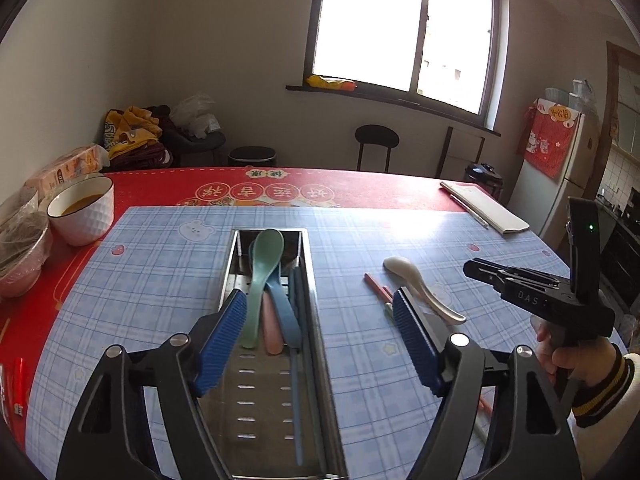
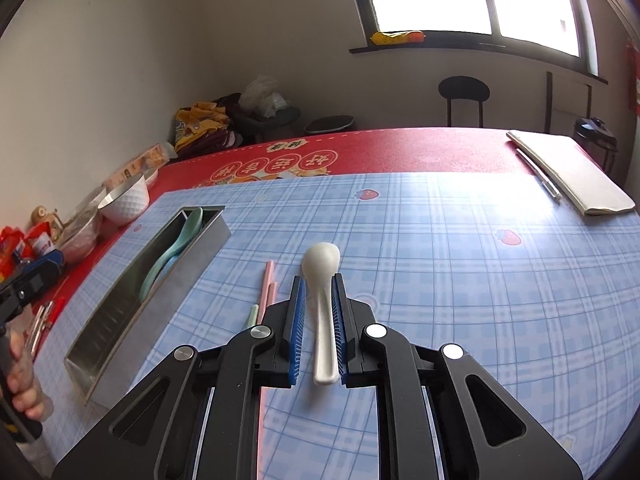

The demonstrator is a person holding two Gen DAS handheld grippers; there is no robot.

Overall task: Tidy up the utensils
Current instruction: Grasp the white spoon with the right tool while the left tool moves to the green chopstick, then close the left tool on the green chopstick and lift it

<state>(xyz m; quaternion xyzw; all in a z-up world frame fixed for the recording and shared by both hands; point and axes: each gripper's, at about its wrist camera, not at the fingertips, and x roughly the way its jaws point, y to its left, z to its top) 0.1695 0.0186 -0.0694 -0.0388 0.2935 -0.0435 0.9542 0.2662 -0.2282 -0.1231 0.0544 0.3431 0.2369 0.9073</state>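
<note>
A steel tray (image 1: 306,292) lies lengthwise on the blue checked mat and holds a green spoon (image 1: 262,272), a pink spoon, a blue spoon and blue chopsticks. My left gripper (image 1: 320,296) hangs open over its near end, gripping nothing. A white spoon (image 1: 420,284) lies on the mat right of the tray, beside pink chopsticks (image 1: 376,288). My right gripper (image 2: 319,280) hovers above that white spoon (image 2: 322,264). Its jaws stand a narrow gap apart, and the handle shows through the gap without being clamped. In the left wrist view the right gripper (image 1: 470,270) sits clear of the spoon.
A white bowl (image 1: 82,216) of orange liquid and film-covered bowls (image 1: 20,248) stand at the table's left edge. A folded white cloth (image 1: 484,208) with a pen lies at the far right. Snack packets (image 2: 24,244) sit at the left. A chair (image 1: 376,144) stands behind the table.
</note>
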